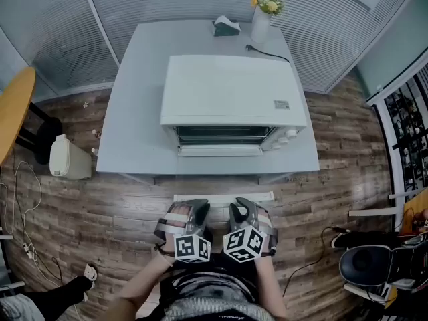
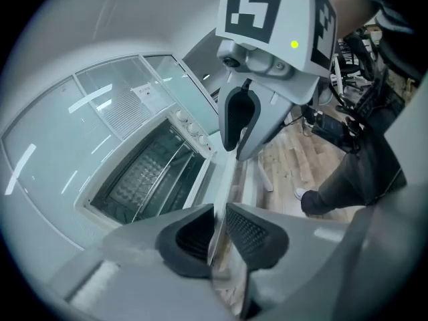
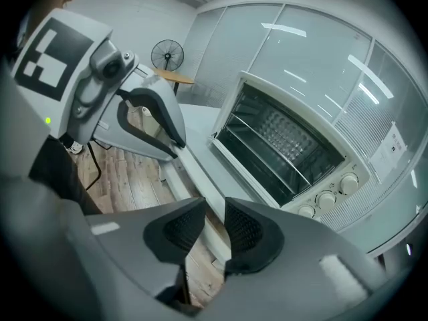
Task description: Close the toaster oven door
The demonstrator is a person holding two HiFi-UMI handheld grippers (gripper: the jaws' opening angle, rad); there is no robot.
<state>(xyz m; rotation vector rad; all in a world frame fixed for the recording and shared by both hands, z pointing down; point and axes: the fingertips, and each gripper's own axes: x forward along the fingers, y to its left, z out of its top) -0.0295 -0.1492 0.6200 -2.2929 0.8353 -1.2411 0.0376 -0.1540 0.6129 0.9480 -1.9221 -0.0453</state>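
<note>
Left gripper (image 2: 219, 229) and right gripper (image 3: 215, 226) meet side by side on the white front rail of the door (image 1: 224, 197). The door hangs let down from the toaster oven (image 1: 231, 89) and reaches out past the near edge of the table (image 1: 137, 112). The left gripper's pads are drawn in to a slit on the thin rail. The right gripper's jaws stand wider, with the same rail running between them and a little gap showing beside it.

The white oven sits at the middle of the pale grey table with its mouth facing the person. Inside the dark cavity lies a wire rack (image 3: 281, 136), and three knobs (image 3: 326, 198) line the right of the oven's front.

At the far edge of the table a white vase (image 1: 260, 27) holds yellow flowers (image 1: 269, 5). Left of it a dark tissue box (image 1: 226, 27) has a sheet standing up from it. A black cord (image 1: 271, 53) trails behind the oven.

On the wooden floor (image 1: 120, 212), a small white bin (image 1: 67, 159) stands left of the table, a round wooden tabletop (image 1: 13, 109) lies further left, and a dark chair (image 1: 364, 266) is near right. A fan (image 3: 167, 51) stands by the blinds.
</note>
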